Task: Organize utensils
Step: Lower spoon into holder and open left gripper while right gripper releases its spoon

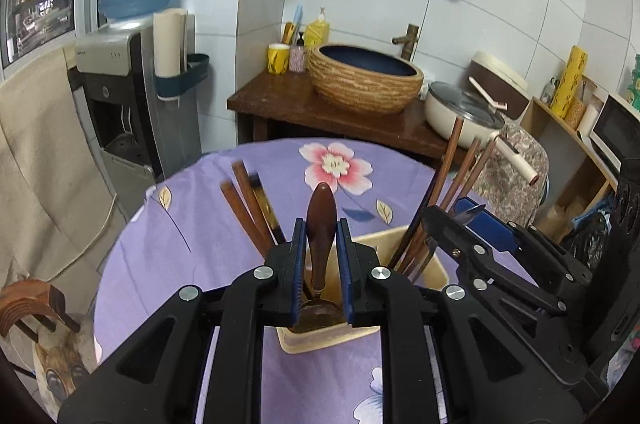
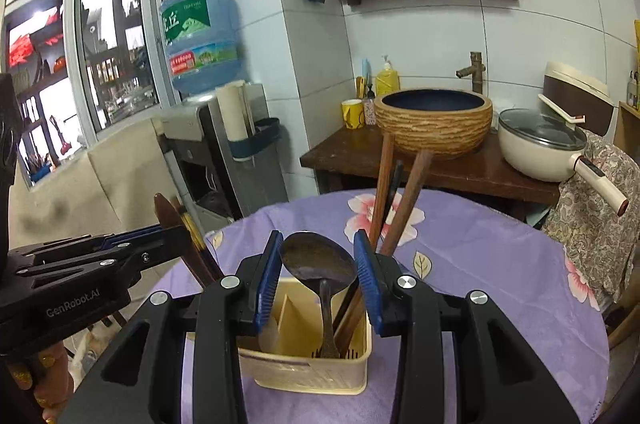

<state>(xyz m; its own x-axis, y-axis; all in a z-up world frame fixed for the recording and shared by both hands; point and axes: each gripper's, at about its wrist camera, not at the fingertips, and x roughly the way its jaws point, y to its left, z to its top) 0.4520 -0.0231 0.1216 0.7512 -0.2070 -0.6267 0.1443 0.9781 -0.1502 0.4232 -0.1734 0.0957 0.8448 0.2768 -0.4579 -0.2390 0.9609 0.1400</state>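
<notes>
The left gripper [image 1: 321, 244] is closed on a dark wooden spoon [image 1: 320, 224]: its blue ribbed pads press the smooth, swollen handle from both sides. The spoon's long axis runs along the fingers, handle tip forward and up past the fingertips, rounded bowl back between the jaws, low over the near edge of a cream plastic utensil caddy [image 1: 434, 270].

The right gripper [image 2: 318, 274] stands partly open with a dull metal spoon [image 2: 320, 264] between its pads. The oval bowl is up at fingertip height, and the thin handle drops straight down into the right-hand compartment of the caddy [image 2: 308, 368]. Whether the pads touch it I cannot tell.

Just beyond the right fingertip, reddish-brown square wooden chopsticks [image 2: 400, 199] lean up and away out of the same compartment. The boxy caddy has a slotted floor and a divider wall, and it sits below both grippers on a lilac floral tablecloth [image 2: 500, 264].
</notes>
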